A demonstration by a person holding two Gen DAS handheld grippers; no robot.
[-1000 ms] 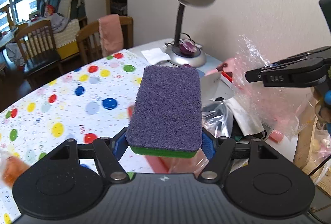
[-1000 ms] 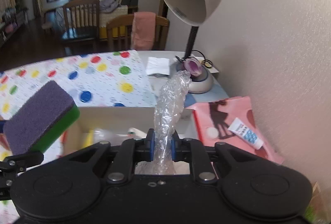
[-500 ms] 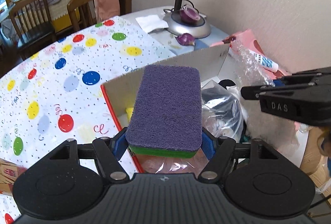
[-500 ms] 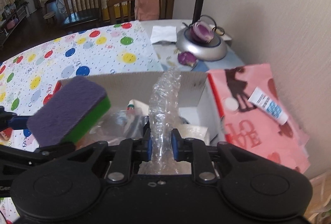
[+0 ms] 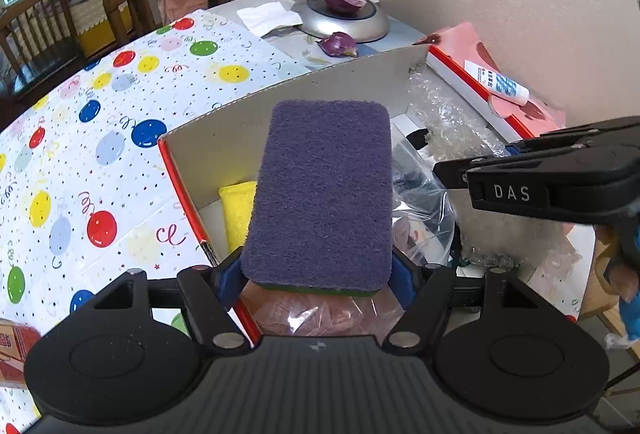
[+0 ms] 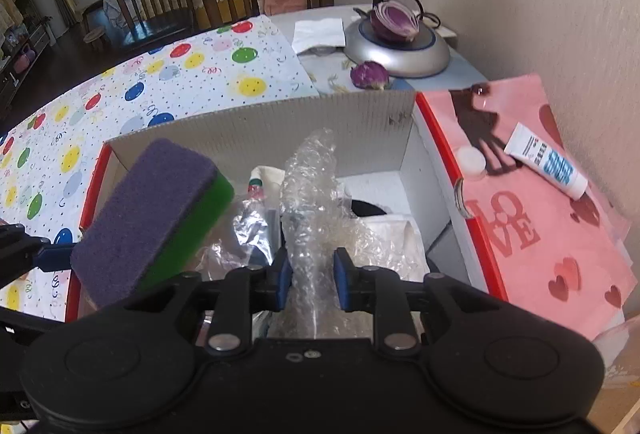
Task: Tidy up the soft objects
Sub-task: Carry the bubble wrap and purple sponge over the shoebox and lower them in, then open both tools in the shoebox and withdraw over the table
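Observation:
A purple-and-green sponge (image 5: 320, 189) is clamped by its sides in my left gripper (image 5: 318, 282), which hovers over the left part of an open cardboard box (image 5: 224, 137). The right wrist view shows the sponge (image 6: 148, 209) tilted above the box (image 6: 260, 125). My right gripper (image 6: 310, 274) has a crumpled strip of clear bubble wrap (image 6: 308, 185) between its blue pads. Its jaws are opening, and the wrap still fills the gap and stands up over the box's contents. The bubble wrap (image 5: 448, 117) and the right gripper (image 5: 442, 169) also show at the right of the left wrist view.
The box holds a yellow sponge (image 5: 238, 209), plastic bags (image 5: 420, 209) and white padding (image 6: 376, 185). A pink lid (image 6: 520, 218) with a white tube (image 6: 546, 161) lies right of it by the wall. A lamp base (image 6: 396, 49) with half an onion stands behind; the dotted tablecloth (image 5: 100, 153) spreads left.
Both grippers have come down towards the box, which now fills the views. The right gripper's pads have spread and the bubble wrap between them has widened. The sponge stays clamped.

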